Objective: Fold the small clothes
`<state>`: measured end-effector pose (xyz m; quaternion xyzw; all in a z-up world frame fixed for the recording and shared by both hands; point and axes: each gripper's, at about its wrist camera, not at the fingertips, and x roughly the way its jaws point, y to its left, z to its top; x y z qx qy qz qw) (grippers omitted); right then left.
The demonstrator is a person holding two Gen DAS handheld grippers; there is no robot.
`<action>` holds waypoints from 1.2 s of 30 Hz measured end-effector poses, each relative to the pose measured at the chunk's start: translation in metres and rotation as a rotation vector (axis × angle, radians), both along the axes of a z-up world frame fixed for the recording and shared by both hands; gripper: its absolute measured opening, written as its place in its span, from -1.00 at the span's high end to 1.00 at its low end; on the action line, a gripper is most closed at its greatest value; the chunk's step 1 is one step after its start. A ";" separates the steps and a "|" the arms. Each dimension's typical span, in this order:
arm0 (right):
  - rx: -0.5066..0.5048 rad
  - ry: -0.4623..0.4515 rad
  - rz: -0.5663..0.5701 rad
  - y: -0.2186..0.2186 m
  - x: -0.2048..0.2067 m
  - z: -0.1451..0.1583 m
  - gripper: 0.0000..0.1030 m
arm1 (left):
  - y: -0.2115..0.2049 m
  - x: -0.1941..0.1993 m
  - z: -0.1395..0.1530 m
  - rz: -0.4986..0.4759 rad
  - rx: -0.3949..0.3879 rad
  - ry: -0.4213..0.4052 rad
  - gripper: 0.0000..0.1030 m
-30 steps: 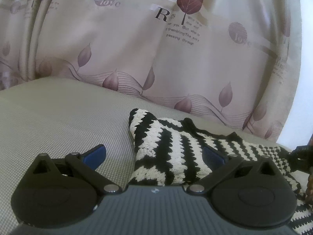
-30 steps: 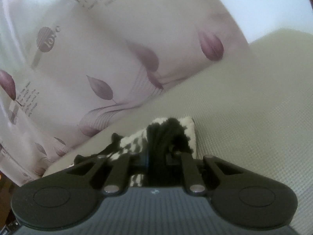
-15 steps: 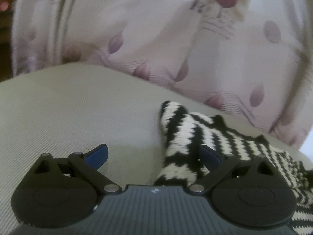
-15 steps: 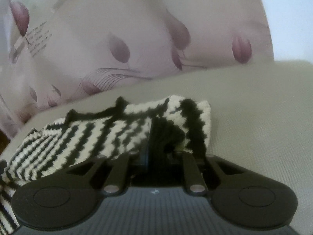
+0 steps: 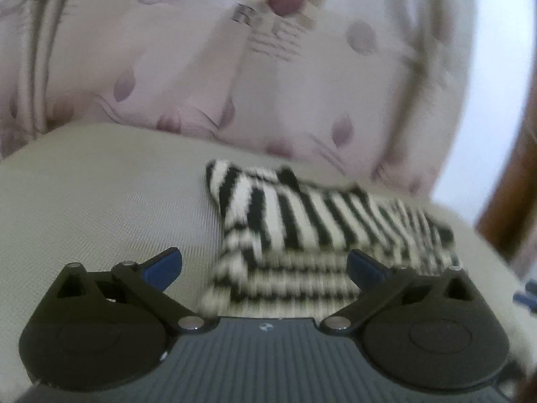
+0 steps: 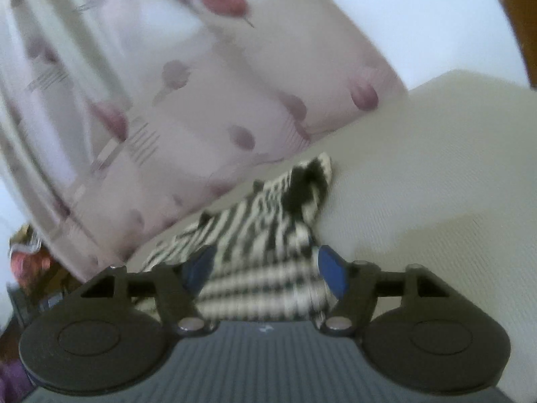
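Fold just laid and let go, with left gripper (image 5: 265,263) wide and empty, striped knit garment (image 5: 312,225) doubled on beige cushion (image 5: 100,201), right gripper (image 6: 265,268) freshly opened off it; next, probably regrasping for another fold; leaf-print curtain (image 5: 235,84) behind.

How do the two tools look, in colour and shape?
Both look alike. The left tool and the right tool each have a grey ribbed body with a small logo, two round black discs, black link arms with silver pins, and blue pads.
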<state>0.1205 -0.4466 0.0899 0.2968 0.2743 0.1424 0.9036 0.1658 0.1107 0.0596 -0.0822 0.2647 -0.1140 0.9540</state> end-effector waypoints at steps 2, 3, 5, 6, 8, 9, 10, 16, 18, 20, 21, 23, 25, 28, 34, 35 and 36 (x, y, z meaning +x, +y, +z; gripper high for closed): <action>-0.052 0.002 0.002 0.002 -0.035 0.002 -0.35 | 0.001 -0.022 -0.005 -0.035 0.048 0.025 -1.00; -0.086 0.004 0.005 0.006 -0.048 0.001 -0.35 | 0.001 -0.031 -0.008 -0.054 0.069 0.038 -1.00; -0.160 -0.001 0.004 0.013 -0.073 0.001 -0.35 | 0.000 -0.048 -0.018 -0.079 0.100 0.054 -1.00; -0.173 0.003 0.001 0.015 -0.082 -0.001 -0.35 | 0.000 -0.054 -0.023 -0.074 0.120 0.060 -1.00; -0.147 0.022 -0.014 0.017 -0.091 -0.006 -0.35 | 0.002 -0.065 -0.031 -0.040 0.141 0.052 -0.99; -0.134 0.030 -0.025 0.017 -0.093 -0.008 -0.35 | 0.003 -0.067 -0.032 -0.025 0.135 0.038 -0.98; -0.123 0.038 -0.033 0.018 -0.094 -0.010 -0.35 | 0.004 -0.069 -0.030 -0.013 0.119 0.019 -0.97; -0.098 0.021 -0.016 0.034 -0.105 -0.006 -0.35 | -0.027 -0.033 0.006 -0.071 0.174 -0.114 -0.77; -0.089 0.008 -0.011 0.040 -0.106 -0.003 -0.35 | -0.055 -0.010 0.006 -0.022 0.370 -0.160 -0.76; -0.070 0.005 -0.011 0.046 -0.104 -0.003 -0.35 | -0.070 0.021 -0.002 -0.038 0.468 -0.136 -0.79; -0.058 0.004 -0.010 0.049 -0.103 -0.003 -0.35 | -0.074 0.035 -0.006 -0.050 0.482 -0.109 -0.79; -0.042 0.005 0.002 0.055 -0.102 -0.006 -0.35 | -0.080 0.061 -0.018 -0.066 0.532 -0.064 -0.78; -0.040 0.013 0.015 0.060 -0.100 -0.008 -0.35 | -0.084 0.081 -0.032 -0.067 0.592 -0.029 -0.73; -0.039 0.021 0.037 0.067 -0.096 -0.011 -0.35 | -0.076 0.106 -0.044 -0.021 0.598 0.024 -0.73; -0.028 0.024 0.051 0.070 -0.091 -0.015 -0.44 | 0.004 0.106 -0.027 0.371 0.258 0.073 -0.76; -0.016 0.032 0.046 0.069 -0.090 -0.017 -0.44 | 0.017 0.103 -0.031 0.414 0.206 0.105 -0.76; -0.003 0.038 0.041 0.068 -0.090 -0.019 -0.44 | 0.027 0.100 -0.036 0.428 0.158 0.127 -0.77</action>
